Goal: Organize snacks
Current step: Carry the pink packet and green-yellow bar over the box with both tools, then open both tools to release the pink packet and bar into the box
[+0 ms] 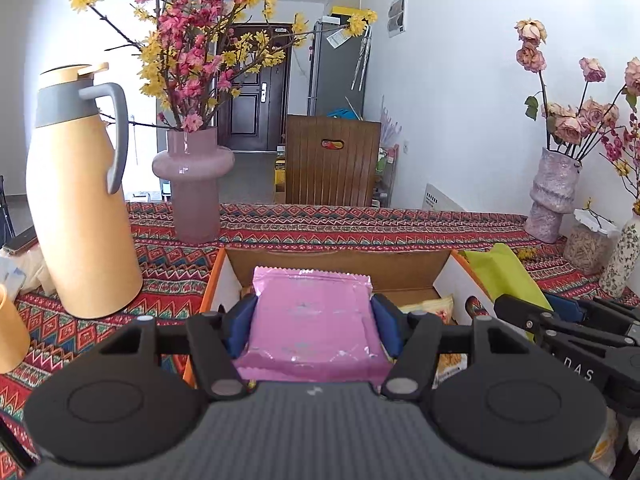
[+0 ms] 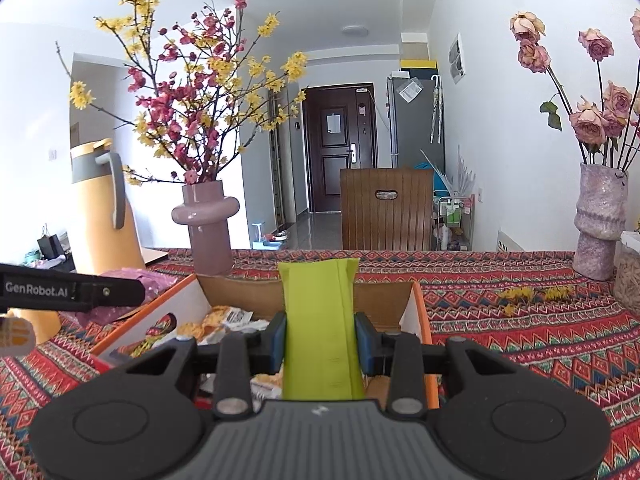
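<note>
My left gripper (image 1: 314, 312) is shut on a pink foil snack packet (image 1: 316, 320) and holds it over the open cardboard box (image 1: 340, 264) with orange edges. My right gripper (image 2: 320, 340) is shut on a lime-green snack packet (image 2: 320, 320), held upright above the same box (image 2: 420, 320). Several yellow snack packets (image 2: 224, 320) lie inside the box. The green packet (image 1: 504, 276) and the right gripper also show at the right of the left wrist view. The left gripper arm (image 2: 72, 292) shows at the left of the right wrist view.
A tall yellow thermos jug (image 1: 80, 208) stands left of the box. A pink vase with blossom branches (image 1: 194, 184) stands behind it. A textured vase of dried roses (image 1: 554, 196), a jar (image 1: 588, 248) and a floral vase stand at the right. A patterned cloth (image 2: 520, 340) covers the table.
</note>
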Motion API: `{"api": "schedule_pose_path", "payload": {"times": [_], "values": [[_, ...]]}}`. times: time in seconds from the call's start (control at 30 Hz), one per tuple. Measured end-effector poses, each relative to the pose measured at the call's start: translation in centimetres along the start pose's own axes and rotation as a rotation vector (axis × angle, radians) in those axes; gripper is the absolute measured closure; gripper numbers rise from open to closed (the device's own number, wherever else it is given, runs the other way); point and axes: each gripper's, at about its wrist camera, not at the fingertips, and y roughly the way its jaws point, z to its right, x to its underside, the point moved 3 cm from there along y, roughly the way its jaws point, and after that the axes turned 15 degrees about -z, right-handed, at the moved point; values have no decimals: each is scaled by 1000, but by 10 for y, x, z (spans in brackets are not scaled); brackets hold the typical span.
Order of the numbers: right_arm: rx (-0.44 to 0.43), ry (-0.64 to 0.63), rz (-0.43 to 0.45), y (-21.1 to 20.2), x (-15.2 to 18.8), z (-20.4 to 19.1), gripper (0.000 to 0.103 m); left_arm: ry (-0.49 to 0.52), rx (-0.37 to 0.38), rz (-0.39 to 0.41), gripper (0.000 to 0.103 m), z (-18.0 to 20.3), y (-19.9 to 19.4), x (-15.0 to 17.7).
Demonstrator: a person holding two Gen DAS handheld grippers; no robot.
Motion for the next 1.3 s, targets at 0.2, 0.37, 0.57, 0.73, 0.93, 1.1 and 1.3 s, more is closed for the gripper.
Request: {"api": "schedule_pose_path", "payload": {"times": [0.2,0.37,0.57,0.73,0.93,1.1,1.3], "values": [[4,5,3,26,-21,7,69,-13,-6,10,40,0,22,-18],[12,26,6,48,-27,15,69,-44,18,-8,40,-4,48,-20],[9,52,-10,66,-20,23,69,-70,33,-28,40,-14,72,-13],[-6,45,-24,72,-16,20,69,-73,34,-46,40,-18,80,-10],[-16,47,-36,74,-13,18,67,-85,25,-18,26,-18,74,-7],[-18,92,-8,67,-11,26,25,-102,0,41,0,-20,62,-6],[-19,110,10,65,-9,29,0,-100,15,57,0,-20,57,-6]]}}
